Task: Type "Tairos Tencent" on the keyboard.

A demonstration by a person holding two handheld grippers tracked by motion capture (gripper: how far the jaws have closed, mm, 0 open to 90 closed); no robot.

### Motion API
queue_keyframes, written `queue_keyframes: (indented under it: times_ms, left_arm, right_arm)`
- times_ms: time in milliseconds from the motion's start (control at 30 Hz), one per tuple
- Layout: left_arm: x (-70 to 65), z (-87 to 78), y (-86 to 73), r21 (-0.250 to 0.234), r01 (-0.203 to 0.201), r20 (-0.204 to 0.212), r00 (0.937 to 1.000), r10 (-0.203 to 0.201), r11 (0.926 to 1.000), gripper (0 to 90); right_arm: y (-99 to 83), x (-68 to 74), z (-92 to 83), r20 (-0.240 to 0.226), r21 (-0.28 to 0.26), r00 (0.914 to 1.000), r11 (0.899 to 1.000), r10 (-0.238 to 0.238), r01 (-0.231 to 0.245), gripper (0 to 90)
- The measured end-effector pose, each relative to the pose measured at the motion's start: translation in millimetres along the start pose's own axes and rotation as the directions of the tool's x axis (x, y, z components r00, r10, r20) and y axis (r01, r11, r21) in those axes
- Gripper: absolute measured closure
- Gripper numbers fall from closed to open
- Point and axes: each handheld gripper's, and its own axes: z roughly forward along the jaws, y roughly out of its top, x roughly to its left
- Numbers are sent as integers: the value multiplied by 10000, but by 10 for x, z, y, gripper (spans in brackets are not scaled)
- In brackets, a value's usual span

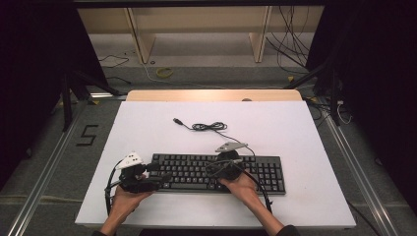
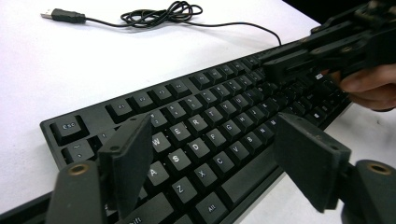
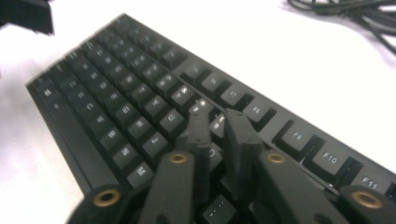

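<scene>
A black keyboard [image 1: 216, 172] lies on the white table top [image 1: 147, 123], near the front edge. Its cable [image 1: 209, 127] is coiled behind it and ends in a loose USB plug [image 1: 177, 120]. My left gripper [image 1: 158, 178] hovers at the keyboard's left end. In the left gripper view its jaws stand wide open over the letter keys [image 2: 210, 126], with nothing between them [image 2: 215, 154]. My right gripper [image 1: 212, 169] is over the middle of the keyboard. Its jaws [image 3: 215, 116] point down at the number-row keys [image 3: 116, 102], a narrow gap apart and empty.
Bare white board surrounds the keyboard on all sides. The cable coil [image 2: 159, 14] and plug [image 2: 63, 15] lie on the far half. Beyond the table are a wooden frame [image 1: 142, 39], floor cables [image 1: 290, 49] and black stand legs [image 1: 66, 98].
</scene>
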Motion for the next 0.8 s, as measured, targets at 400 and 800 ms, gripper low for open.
queue_keyframes:
  times_ms: [400, 800]
  left_arm:
    - [16, 43, 23, 260, -80, -391, 9992, 90, 9996, 539]
    - [39, 148, 36, 951, -234, -698, 9971, 302, 9952, 799]
  right_arm:
    - [-17, 20, -209, -453, -621, 9990, 9981, -36, 7, 478]
    - [-101, 66, -391, -748, -1137, 9965, 9931, -368, 281, 378]
